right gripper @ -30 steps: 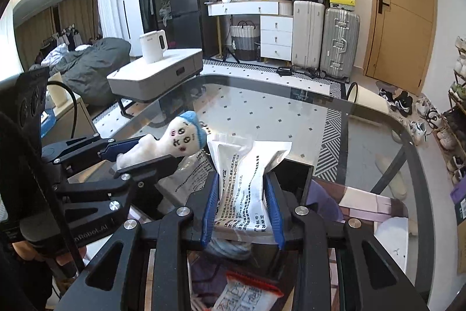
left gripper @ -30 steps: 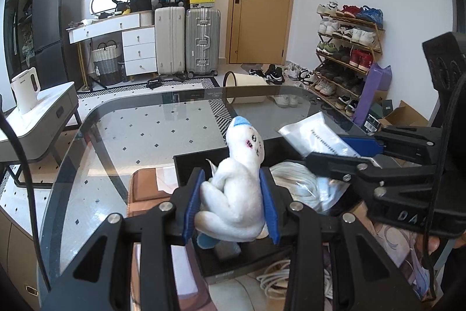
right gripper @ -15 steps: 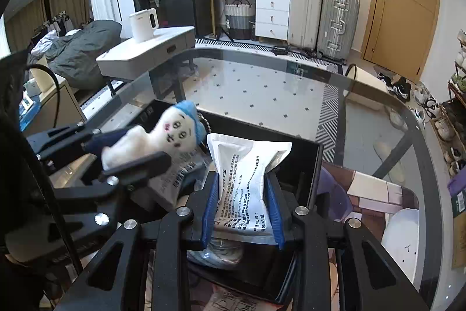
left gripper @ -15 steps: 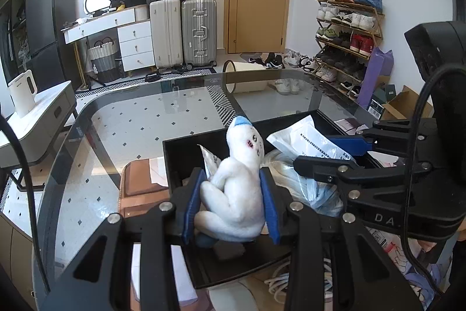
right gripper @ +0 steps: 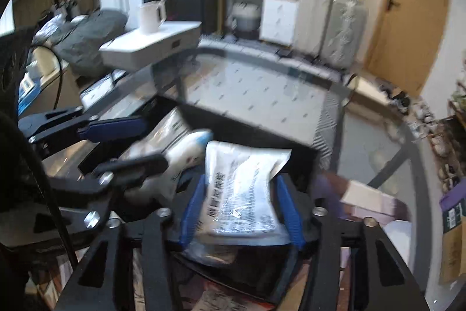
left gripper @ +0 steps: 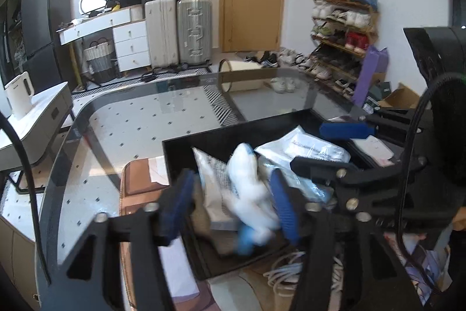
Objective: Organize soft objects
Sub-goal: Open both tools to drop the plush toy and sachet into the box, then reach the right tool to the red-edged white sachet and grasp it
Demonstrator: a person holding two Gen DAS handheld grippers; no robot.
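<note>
Left wrist: plush toy [left gripper: 250, 194] loose between wide jaws, inside black tray [left gripper: 215, 140] rim.

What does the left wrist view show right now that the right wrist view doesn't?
Left wrist only: the shoe rack, and the white cable coil beside the black bin.
Right wrist only: the grey beanbag, and the printed plastic pack between the right gripper pads.
Both: the bin, the white plush toy, the left gripper open.
</note>
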